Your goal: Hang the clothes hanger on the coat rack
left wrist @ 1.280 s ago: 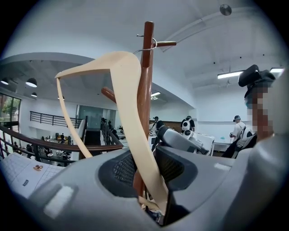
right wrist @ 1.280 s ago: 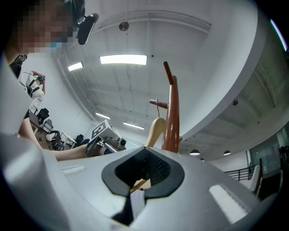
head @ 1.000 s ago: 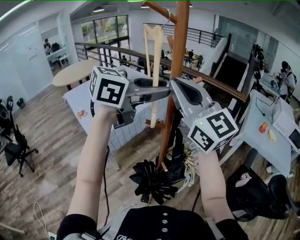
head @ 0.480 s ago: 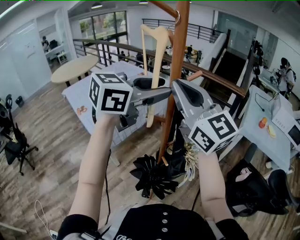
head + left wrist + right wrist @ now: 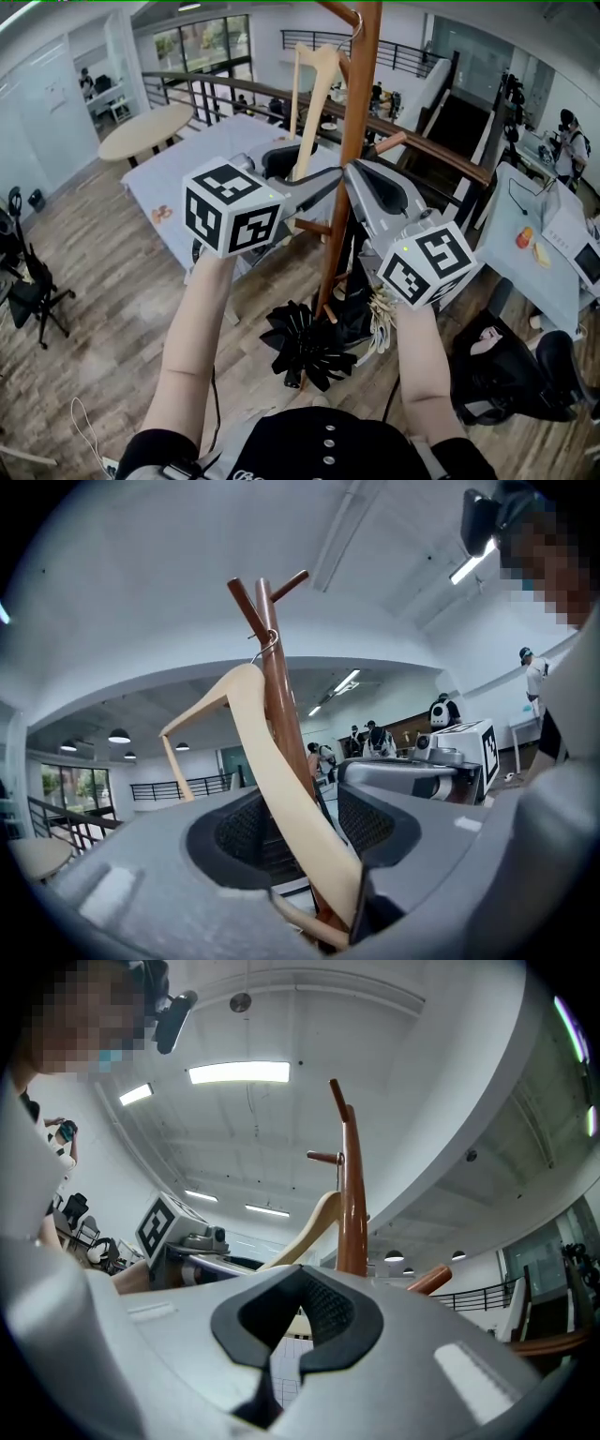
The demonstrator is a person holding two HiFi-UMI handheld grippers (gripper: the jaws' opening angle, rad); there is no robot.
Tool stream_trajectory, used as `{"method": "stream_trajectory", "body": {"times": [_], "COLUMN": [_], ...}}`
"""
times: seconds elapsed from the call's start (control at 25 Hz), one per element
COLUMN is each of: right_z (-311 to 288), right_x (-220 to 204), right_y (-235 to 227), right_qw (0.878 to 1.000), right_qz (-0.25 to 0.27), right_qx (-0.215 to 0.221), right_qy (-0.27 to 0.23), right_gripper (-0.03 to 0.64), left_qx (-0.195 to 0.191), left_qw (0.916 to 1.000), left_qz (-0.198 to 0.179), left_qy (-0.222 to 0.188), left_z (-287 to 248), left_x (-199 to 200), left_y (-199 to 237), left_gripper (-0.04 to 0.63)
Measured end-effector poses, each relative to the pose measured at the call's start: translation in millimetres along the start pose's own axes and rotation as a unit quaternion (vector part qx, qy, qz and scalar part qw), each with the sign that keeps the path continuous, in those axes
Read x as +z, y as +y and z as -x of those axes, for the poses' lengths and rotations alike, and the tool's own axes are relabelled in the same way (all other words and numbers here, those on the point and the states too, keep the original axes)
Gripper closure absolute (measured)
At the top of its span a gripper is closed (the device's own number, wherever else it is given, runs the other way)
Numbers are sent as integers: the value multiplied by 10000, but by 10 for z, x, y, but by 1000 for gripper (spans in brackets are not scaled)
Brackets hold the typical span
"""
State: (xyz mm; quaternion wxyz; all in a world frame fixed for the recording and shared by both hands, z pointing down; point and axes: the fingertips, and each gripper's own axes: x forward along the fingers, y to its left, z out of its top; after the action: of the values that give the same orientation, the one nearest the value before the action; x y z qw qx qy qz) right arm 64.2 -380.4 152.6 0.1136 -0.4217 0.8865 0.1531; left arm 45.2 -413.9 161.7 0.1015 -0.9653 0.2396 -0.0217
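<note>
My left gripper [image 5: 300, 806] has just been opening its jaws; they now stand apart, with the lower arm of the pale wooden hanger [image 5: 247, 714] passing loosely between them; the hanger's wire hook [image 5: 268, 649] sits over a peg [image 5: 246, 604] of the brown coat rack [image 5: 361, 84], right against the pole; my right gripper [image 5: 302, 1283] is clenched on nothing, just beside that pole.

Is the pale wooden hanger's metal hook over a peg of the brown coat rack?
Yes, the metal hook loops over an angled peg near the top of the coat rack.
</note>
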Motion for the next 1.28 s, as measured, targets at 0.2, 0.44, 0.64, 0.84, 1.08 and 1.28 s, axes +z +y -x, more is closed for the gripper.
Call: {"method": "stream_trajectory", "body": {"times": [0.2,0.44,0.64,0.84,1.08,1.28], "right_z": [50,115,176,239,318,381], "right_x": [-26,-46,-77,-93,-207,-244], "right_y": [60,202,310,400,521,626], "right_qw": [10000,9999,9998,9997,9990,9986], "right_qz": [-65,-90,-118,-180,-322,-378], "right_qx": [-39,-22,-11,-38,-67,-121], "right_qy": [18,94,144,153,303,335], "right_gripper": [617,617,617,617,617,617], "left_qx": [277,471,436,526,732,721], "left_qw": [9993,9959,9944,9916,9878,9852], "left_qz": [-196,-497,-454,-479,-289,-265], "left_qy": [-166,-590,-854,-1079,-1341,-1533], "left_z": [88,310,448,618,895,1098], "left_x": [42,236,313,371,471,515], "left_y": [-24,-178,-330,-405,-499,-625], "left_gripper": [336,311,311,311,293,267]}}
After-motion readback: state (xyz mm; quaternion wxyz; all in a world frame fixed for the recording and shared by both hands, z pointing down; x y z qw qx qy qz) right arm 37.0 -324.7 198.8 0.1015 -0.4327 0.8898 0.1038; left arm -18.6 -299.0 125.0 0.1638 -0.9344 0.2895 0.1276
